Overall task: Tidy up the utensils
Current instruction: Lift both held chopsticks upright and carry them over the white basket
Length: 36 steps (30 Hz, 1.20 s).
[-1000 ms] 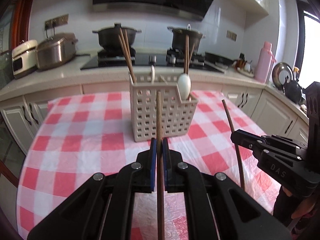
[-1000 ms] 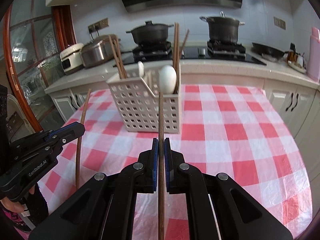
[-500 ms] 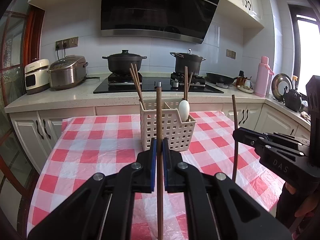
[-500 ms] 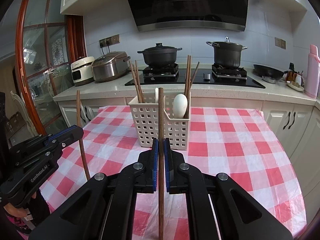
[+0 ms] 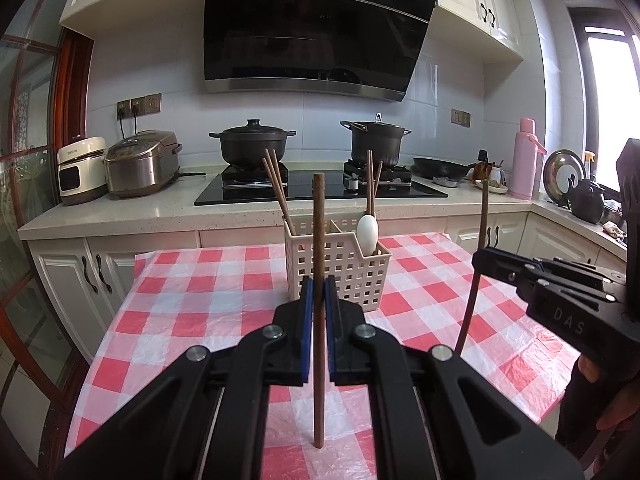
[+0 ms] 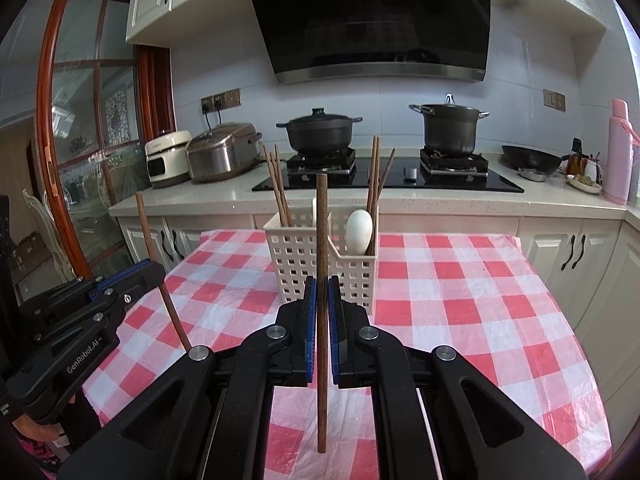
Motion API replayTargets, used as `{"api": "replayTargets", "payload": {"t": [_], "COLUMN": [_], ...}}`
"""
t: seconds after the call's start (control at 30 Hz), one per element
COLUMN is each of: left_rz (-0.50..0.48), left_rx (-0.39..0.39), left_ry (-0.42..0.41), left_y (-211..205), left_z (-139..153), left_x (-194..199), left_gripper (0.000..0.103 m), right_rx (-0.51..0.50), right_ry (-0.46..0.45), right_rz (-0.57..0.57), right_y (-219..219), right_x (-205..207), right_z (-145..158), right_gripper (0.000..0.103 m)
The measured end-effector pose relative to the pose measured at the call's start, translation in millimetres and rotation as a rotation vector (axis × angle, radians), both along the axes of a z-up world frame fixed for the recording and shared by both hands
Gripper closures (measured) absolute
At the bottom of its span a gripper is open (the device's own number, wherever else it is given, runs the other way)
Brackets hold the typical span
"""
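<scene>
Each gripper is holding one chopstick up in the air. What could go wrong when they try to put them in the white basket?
1. The left gripper and right gripper each pinch one thin chopstick partway along, so a stick could swivel or slip.
2. The white basket looks light and already holds chopsticks and a white spoon; a bump might tip it.
3. The grippers are side by side and could knock together.
</scene>
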<state>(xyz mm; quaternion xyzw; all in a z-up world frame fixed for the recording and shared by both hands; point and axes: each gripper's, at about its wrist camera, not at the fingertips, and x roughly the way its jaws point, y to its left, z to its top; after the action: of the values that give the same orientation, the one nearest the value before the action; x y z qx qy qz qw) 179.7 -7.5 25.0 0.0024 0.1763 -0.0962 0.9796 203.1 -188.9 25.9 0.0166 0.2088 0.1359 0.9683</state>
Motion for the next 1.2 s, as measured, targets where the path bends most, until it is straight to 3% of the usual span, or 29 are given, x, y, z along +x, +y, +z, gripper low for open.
{"api": "replayTargets", "payload": {"t": [0.67, 0.83, 1.2], "left_rz": [-0.008, -0.019, -0.024], "left_rx": [-0.001, -0.008, 0.010], "left_ry": [0.016, 0.021, -0.060], "left_y": [4, 6, -3], "left_z": [7, 18, 61], "left_x": [10, 20, 48], "left_gripper": [0.097, 0.097, 0.097], "right_rx": [-0.021, -0.012, -0.011], "right_ry": [-0.063, -0.080, -0.137], "right_rz": [-0.007, -0.007, -0.009], "right_y": [2, 0, -1], "right_x": [14, 29, 66], "right_z": [13, 23, 54], "right_gripper": [0.097, 0.097, 0.097]}}
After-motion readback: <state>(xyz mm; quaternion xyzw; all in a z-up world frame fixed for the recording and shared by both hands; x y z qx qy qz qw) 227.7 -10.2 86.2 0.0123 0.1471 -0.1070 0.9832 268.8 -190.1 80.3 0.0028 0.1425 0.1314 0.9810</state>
